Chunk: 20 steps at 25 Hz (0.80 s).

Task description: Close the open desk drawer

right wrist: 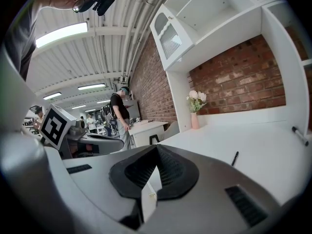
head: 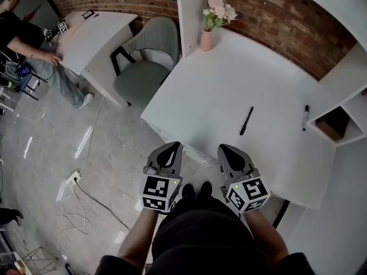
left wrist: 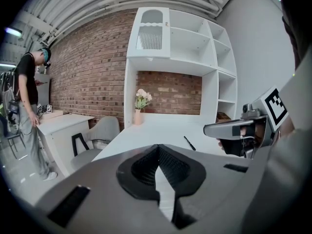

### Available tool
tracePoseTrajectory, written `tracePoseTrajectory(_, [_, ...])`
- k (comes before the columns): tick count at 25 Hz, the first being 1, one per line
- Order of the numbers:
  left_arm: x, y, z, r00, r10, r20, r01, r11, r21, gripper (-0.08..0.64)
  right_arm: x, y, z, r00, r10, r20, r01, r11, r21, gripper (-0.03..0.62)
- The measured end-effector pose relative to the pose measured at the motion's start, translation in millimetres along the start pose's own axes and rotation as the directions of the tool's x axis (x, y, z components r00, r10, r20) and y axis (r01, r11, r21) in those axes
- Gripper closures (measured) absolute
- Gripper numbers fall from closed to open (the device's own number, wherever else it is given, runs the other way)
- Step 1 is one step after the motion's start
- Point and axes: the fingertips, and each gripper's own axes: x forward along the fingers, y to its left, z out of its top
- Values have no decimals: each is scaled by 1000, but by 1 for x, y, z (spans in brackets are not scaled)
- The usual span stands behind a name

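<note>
**A:** What stands around the drawer?

**B:** The drawer [head: 198, 155] shows only as a narrow white strip under the near edge of the white counter [head: 229, 79], between the two tools. How far out it stands I cannot tell. The wearer's dark shoes [head: 195, 189] are on the floor just in front of it. A grey chair [head: 143, 67] stands at the counter's left end, well apart from the drawer. Beyond the chair is a second counter [head: 94, 36], and a person [head: 34, 56] stands beside it. A power strip [head: 73, 179] with loose cables [head: 74, 208] lies on the floor to the left.

**A:** And the tools?

**B:** The left tool [head: 171, 146] and the right tool [head: 225, 148] both point at the counter's near edge, one on each side of the strip. On each, the tips are pressed together and hold nothing. Only a white sliver shows through the slit below the tips.

**A:** What lies on the counter?

**B:** A black pen [head: 246, 121] lies near the middle and a marker [head: 305, 117] to the right of it, apart from it.

**A:** Any containers?

**B:** A pink vase [head: 206, 40] in the far corner holds pale flowers [head: 219, 10]. At the right, an open shelf compartment [head: 344, 139] holds something brown that I cannot identify. The inside of the drawer is not visible.
</note>
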Motion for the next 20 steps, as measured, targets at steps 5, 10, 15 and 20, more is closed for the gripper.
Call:
tracePoseTrajectory(5, [-1,0,1,1000,4,2,-4,1000,-4,551,-2,0,-1,1000,-1,-3,1,1000,-6,588])
tracePoseTrajectory(10, [-2,-2,0,1000,7,3,-7,1000,-4,551,-3,1,-2,1000,-1,-10,1,1000,-12,588])
tracePoseTrajectory(15, [-5,-1,-1,1000,15,6,-15,1000,-11,551,-4,2,-2,1000,-1,-9,1,1000,-19,588])
tracePoseTrajectory(20, [-7,0,-1,1000,21,7,-21,1000,-17,551,-7,3,-2,1000,-2,-9,2,1000,-22,588])
